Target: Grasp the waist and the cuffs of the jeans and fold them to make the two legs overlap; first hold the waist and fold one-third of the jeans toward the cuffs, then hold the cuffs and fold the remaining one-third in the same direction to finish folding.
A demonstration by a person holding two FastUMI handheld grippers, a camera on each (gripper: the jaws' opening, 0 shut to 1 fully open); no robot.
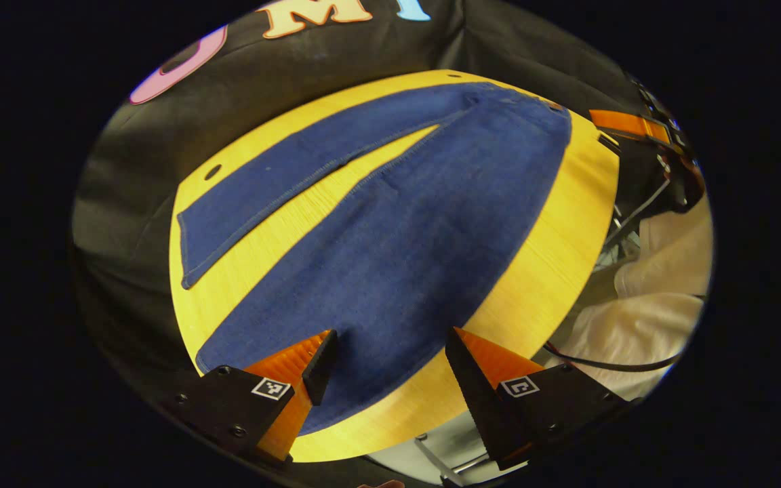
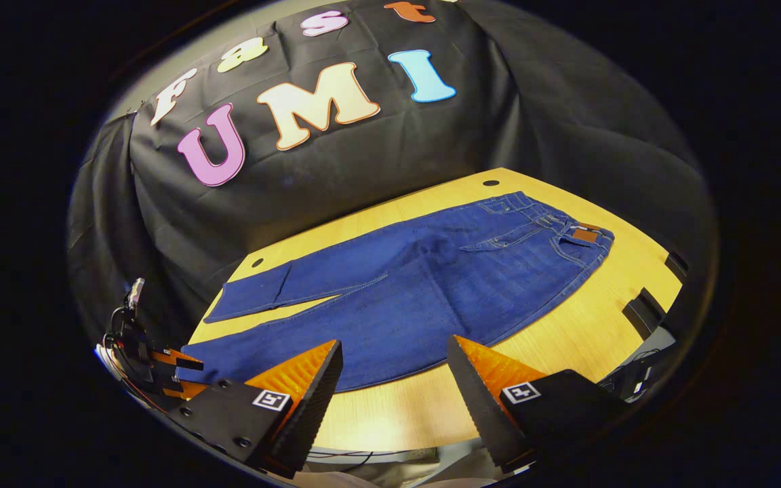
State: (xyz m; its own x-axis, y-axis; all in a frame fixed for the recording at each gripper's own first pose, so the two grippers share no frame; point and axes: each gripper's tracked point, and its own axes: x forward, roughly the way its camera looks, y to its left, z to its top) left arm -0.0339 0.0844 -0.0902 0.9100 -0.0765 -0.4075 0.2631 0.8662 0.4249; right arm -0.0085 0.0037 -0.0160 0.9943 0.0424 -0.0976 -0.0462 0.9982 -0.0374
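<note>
1. Low in the left gripper view, the left claw hangs with its two orange fingers wide apart and nothing between them, above the near leg of the jeans.
2. Just past that claw, the cuff end of the near leg lies close to the bench edge; the far leg angles away from it, with a wedge of bare yellow wood showing between the two.
3. Farther off in that view, the waist lies at the far end of the bench, and beyond the bench edge to the right an orange-and-black gripper body and a pale sleeve show.
4. Low in the right gripper view, the right claw is likewise spread open and empty, hovering over the bench edge, short of the jeans.
5. Beyond it, the jeans lie flat and unfolded, waist with its brown patch to the right, cuffs to the left.
</note>
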